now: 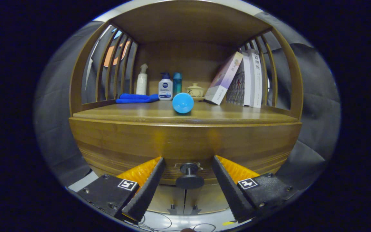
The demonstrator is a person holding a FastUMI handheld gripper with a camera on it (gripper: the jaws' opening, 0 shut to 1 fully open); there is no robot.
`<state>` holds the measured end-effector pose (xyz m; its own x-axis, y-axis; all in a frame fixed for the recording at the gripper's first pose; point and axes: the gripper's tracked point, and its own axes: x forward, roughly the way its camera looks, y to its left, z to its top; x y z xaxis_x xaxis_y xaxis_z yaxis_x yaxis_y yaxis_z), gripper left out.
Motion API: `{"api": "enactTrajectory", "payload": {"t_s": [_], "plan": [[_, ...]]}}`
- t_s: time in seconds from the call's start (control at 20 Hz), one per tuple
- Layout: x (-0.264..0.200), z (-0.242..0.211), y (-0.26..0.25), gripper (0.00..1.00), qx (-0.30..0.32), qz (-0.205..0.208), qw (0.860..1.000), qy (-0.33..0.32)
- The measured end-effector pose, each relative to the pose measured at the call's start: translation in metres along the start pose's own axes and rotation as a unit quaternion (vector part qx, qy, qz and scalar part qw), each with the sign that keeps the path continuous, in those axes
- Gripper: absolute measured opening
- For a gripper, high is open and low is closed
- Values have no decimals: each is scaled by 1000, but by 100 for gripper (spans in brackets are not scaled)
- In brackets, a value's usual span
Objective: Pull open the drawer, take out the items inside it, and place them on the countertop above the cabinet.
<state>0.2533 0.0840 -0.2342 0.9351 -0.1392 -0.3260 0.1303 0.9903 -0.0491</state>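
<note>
Dark metal is being framed nearest the camera: the drawer knob point(189, 177) is being straddled by the gripper point(188, 162), whose fingers are being held apart, one on each side of the knob and neither touching it. Such a placement is being judged as suited to a grasp on the knob, though the same scene would fit a drawer just pushed shut.

Just behind the knob, the drawer front point(185, 143) is being shown flush with the wooden cabinet, so the drawer is being presented as closed and its contents are being kept hidden. Below it, the tops of two cabinet doors point(185, 199) are being glimpsed.

Above the drawer, the countertop point(114, 113) is being shown as a smooth, polished wooden surface, and a blue rounded object point(183, 102) is being displayed near its front edge; whether it came from the drawer cannot be told.

Farther back, a folded blue cloth point(136, 98), a white spray bottle point(142, 79), a pump bottle point(165, 86), a teal bottle point(177, 82) and a small lidded pot point(195, 90) are being lined along the rear, with books point(241, 83) leaning against the slatted side. Dark booth cloth point(317, 106) is being seen beyond.
</note>
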Motion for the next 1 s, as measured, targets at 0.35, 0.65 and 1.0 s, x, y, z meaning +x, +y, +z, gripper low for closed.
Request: {"api": "enactTrajectory", "payload": {"t_s": [0.35, 0.65, 1.0], "plan": [[-28, 14, -6, 99, 4, 26, 1000, -5], [-97, 26, -21, 99, 35, 44, 998, -31], [-182, 51, -22, 99, 42, 83, 993, -68]]}}
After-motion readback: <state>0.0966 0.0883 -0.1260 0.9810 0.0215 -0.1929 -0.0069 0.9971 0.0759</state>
